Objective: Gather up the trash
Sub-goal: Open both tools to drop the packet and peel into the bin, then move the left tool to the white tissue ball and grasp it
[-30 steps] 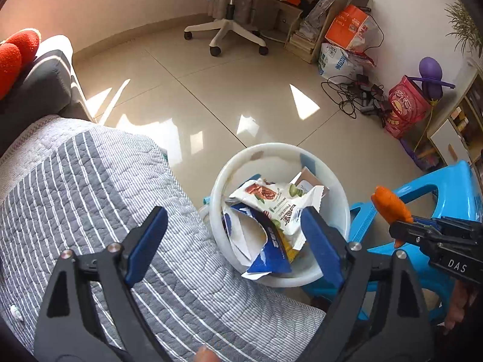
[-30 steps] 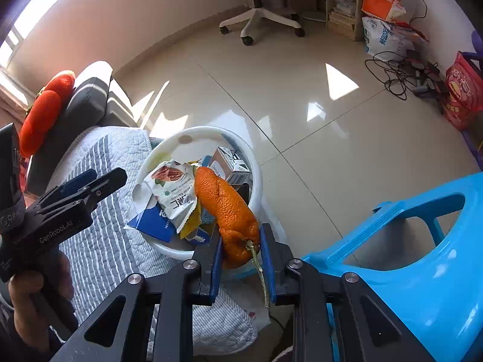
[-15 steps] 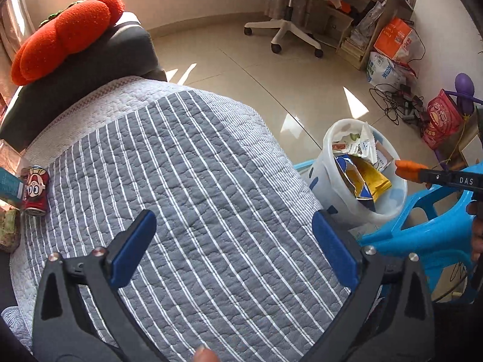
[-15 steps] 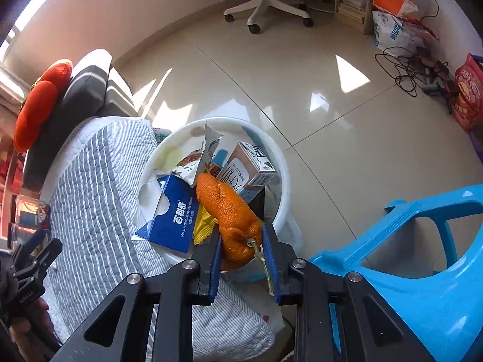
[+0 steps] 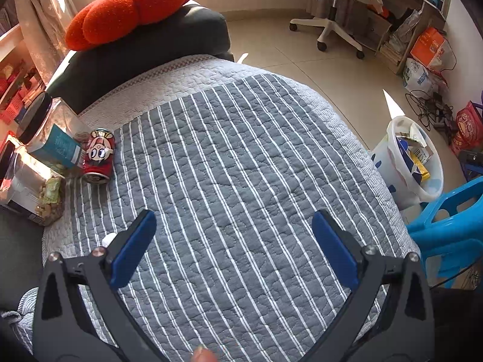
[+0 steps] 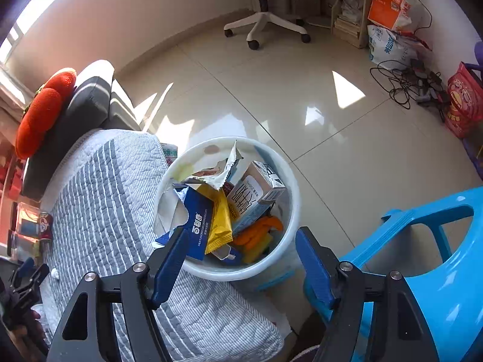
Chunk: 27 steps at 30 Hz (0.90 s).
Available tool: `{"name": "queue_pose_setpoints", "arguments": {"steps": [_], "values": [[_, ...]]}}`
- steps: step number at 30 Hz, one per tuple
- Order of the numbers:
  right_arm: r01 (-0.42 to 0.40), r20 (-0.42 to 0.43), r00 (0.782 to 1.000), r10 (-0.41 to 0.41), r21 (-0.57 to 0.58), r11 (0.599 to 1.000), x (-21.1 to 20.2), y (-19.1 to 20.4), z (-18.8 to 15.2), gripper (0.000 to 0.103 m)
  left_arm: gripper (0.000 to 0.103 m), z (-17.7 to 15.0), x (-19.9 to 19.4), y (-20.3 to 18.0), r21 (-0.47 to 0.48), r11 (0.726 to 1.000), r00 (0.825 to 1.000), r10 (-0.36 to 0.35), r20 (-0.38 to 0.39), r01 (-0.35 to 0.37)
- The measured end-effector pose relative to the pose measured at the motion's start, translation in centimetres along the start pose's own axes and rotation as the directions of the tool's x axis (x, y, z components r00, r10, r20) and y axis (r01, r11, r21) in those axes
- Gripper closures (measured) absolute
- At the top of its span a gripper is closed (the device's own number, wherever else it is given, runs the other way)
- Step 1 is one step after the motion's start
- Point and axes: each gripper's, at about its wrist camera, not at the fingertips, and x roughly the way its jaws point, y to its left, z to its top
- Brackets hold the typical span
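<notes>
A white bin [image 6: 289, 199] stands on the floor beside the sofa, full of wrappers, a blue carton, a milk carton and an orange peel [image 6: 256, 233]. My right gripper [image 6: 241, 256] is open and empty just above the bin's near rim. My left gripper [image 5: 234, 247] is open and empty above the striped grey sofa cover [image 5: 226, 150]. A red drink can [image 5: 99, 155] lies at the cover's left edge. A small white scrap [image 5: 108, 238] lies by my left gripper's left finger. The bin [image 5: 389, 154] shows at the right in the left wrist view.
Clear snack jars [image 5: 33, 163] stand left of the can. A red cushion [image 5: 129, 6] rests on the dark armrest. A blue plastic stool [image 6: 422, 241] stands right of the bin. An office chair [image 6: 265, 15], boxes and cables [image 6: 407, 84] lie across the tiled floor.
My right gripper opened and the orange peel dropped into the bin. My left gripper swung left from the bin to over the sofa cover, bringing the can and jars into view.
</notes>
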Motion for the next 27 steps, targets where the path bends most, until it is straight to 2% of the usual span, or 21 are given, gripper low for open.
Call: {"name": "queue_pose_setpoints", "arguments": {"steps": [7, 14, 17, 23, 26, 27], "values": [[-0.011, -0.014, 1.0, 0.01, -0.099, 0.995, 0.3, 4.7, -1.0, 0.025, 0.001, -2.2, -0.1, 6.4, -0.104, 0.994, 0.999, 0.032, -0.043, -0.036], [-0.032, -0.045, 0.999, 0.024, -0.181, 0.983, 1.5, 9.6, -2.3, 0.024, 0.001, -4.7, 1.3, 11.8, -0.229, 0.972, 0.992, 0.026, -0.12, -0.053], [-0.036, -0.059, 0.998, 0.024, -0.207, 0.978, 2.1, 11.1, -2.8, 0.024, 0.001, -5.5, 2.6, 13.8, -0.273, 0.961, 0.985, 0.007, -0.174, -0.055], [-0.025, -0.077, 0.997, 0.005, -0.253, 0.967, 3.4, 13.2, -3.7, 0.024, 0.001, -6.0, 5.1, 16.3, -0.3, 0.948, 0.967, 0.028, -0.255, -0.106], [-0.017, -0.084, 0.996, -0.006, -0.266, 0.964, 3.9, 13.8, -3.9, 0.024, 0.009, -5.9, 6.0, 17.1, -0.353, 0.931, 0.965, -0.008, -0.26, -0.087], [-0.014, -0.085, 0.996, -0.01, -0.269, 0.963, 4.1, 13.9, -4.0, 0.024, 0.017, -5.9, 6.5, 17.3, -0.364, 0.928, 0.963, -0.018, -0.268, -0.084]]}}
